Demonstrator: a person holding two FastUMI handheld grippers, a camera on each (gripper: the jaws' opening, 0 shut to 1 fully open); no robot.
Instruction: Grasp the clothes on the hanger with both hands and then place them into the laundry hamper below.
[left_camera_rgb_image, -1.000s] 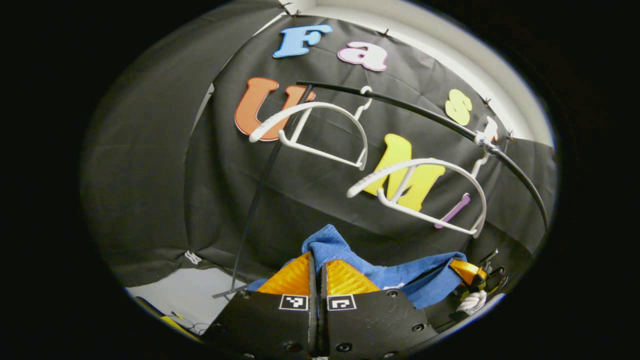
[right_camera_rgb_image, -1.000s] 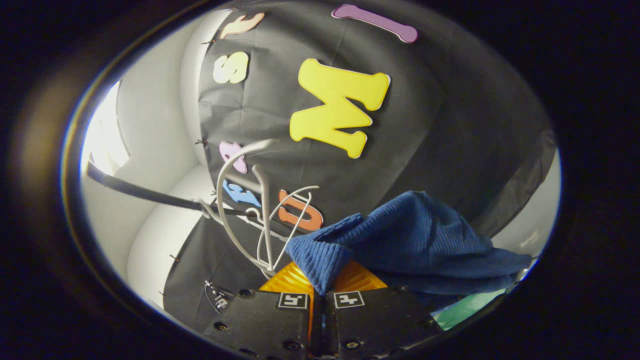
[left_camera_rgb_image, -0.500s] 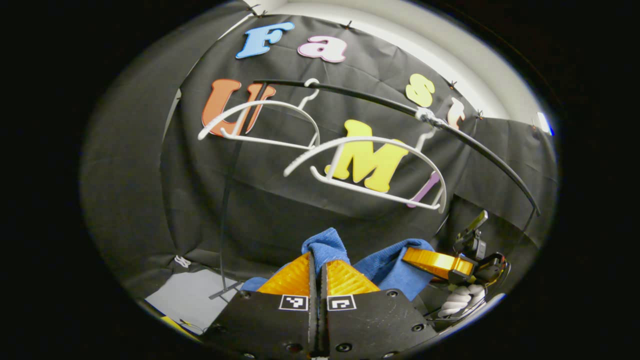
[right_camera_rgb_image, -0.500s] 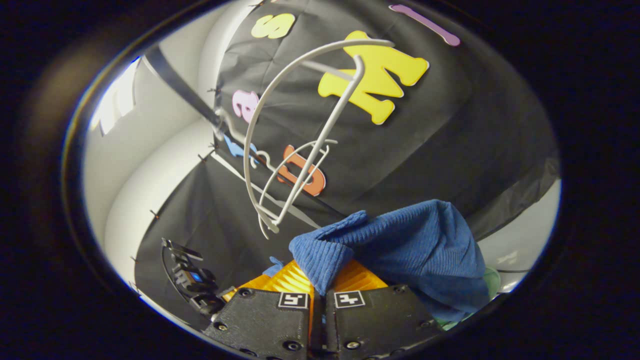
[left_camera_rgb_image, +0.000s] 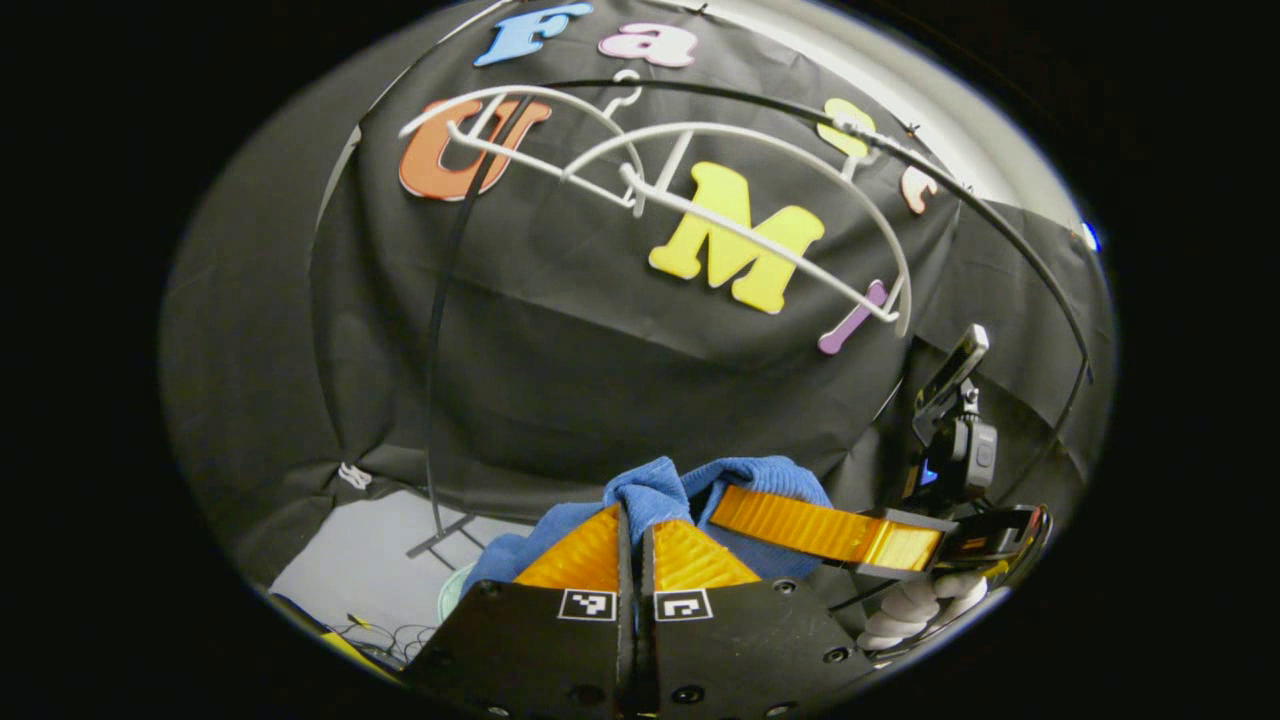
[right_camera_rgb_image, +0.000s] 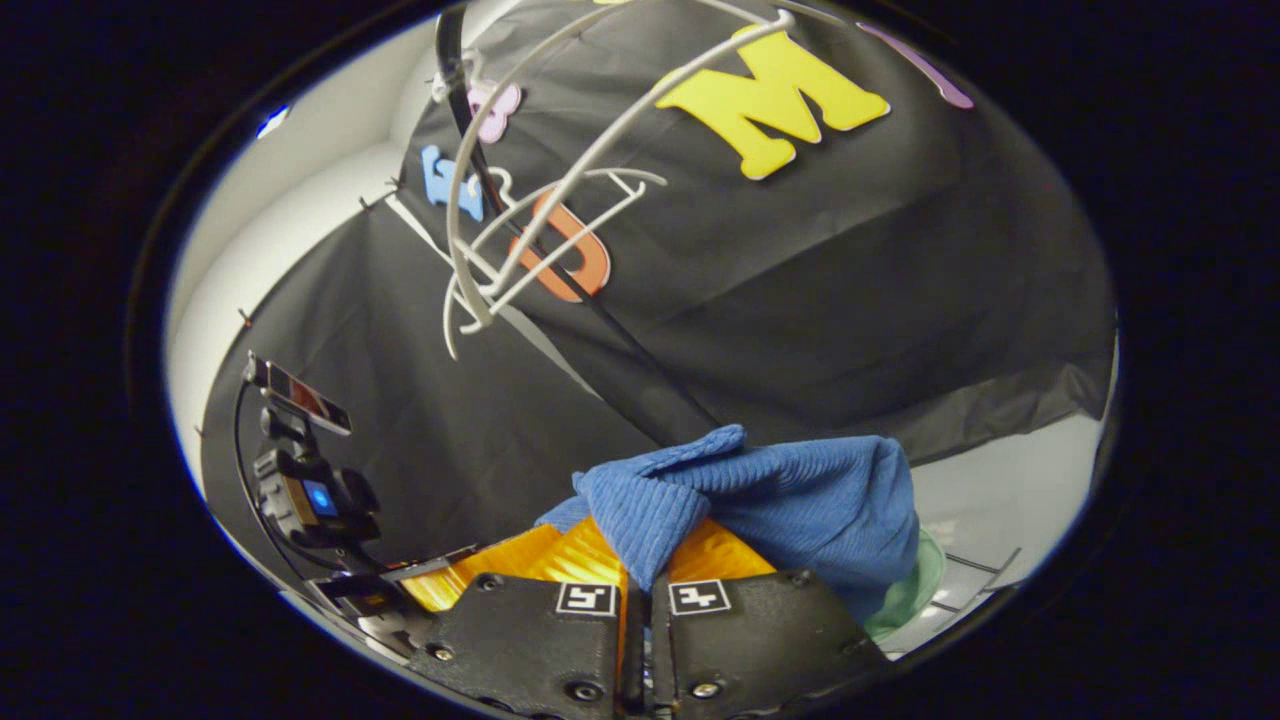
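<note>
Holding firm, the left gripper (left_camera_rgb_image: 636, 525) and right gripper (right_camera_rgb_image: 640, 555) each pinch a fold of the blue garment (right_camera_rgb_image: 780, 500), clear of the bare white hangers (left_camera_rgb_image: 700, 190) above. Advise lowering both together over the green hamper rim (right_camera_rgb_image: 915, 590) at near right before releasing.

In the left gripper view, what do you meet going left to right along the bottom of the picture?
Rack foot on the floor → left gripper pinching the blue garment → right gripper → gloved hand holding it.
</note>
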